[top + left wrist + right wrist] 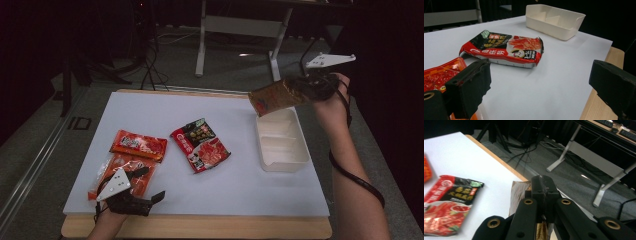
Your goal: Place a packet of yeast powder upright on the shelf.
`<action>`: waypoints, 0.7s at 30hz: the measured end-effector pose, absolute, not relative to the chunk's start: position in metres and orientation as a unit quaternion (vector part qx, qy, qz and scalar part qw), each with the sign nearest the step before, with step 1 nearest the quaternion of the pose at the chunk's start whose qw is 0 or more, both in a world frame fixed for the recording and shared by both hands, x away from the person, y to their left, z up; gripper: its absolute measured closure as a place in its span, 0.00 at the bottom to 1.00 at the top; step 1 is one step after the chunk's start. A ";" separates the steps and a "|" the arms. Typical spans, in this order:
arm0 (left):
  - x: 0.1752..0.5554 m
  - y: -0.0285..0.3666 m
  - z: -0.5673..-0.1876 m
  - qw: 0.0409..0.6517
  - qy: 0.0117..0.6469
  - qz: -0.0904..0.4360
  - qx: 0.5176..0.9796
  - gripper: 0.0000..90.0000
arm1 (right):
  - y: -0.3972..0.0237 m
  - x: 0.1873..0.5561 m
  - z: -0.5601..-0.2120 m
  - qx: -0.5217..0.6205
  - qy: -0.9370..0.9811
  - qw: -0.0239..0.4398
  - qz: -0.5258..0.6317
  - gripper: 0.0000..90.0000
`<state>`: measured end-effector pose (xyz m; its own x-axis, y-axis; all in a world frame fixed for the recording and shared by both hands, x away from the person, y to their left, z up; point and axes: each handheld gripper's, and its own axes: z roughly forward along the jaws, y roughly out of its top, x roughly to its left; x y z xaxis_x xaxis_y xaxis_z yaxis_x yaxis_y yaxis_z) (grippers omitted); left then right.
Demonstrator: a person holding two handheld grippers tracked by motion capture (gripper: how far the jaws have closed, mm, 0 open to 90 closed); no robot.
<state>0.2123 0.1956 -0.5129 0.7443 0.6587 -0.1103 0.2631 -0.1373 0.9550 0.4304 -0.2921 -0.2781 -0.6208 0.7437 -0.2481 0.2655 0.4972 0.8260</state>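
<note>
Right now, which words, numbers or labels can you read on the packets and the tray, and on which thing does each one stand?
"3~5": in the small dark panel on the red-and-black packet, left gripper view.
Large white characters on that packet's red band: printed, too blurred to read.
Orange packets: print too small to read.
Brown packet held in the right gripper: print blurred, unreadable.
White divided tray: no text.

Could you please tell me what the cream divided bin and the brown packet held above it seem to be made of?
Cream divided rectangular bin: likely matte moulded plastic, with thin, even walls. Brown snack packet in the right gripper: probably glossy foil-lined film, crinkled and reflective.
</note>
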 end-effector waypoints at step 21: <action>0.214 0.197 -0.514 0.577 0.322 0.168 0.731 0.05 | -0.330 0.464 -0.308 0.346 0.803 0.329 0.358 1.00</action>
<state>0.2137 0.1971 -0.5139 0.7366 0.6645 -0.1258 0.2766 -0.1263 0.9527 0.4636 -0.3302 -0.3079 -0.5448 0.7906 -0.2796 0.3197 0.5041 0.8023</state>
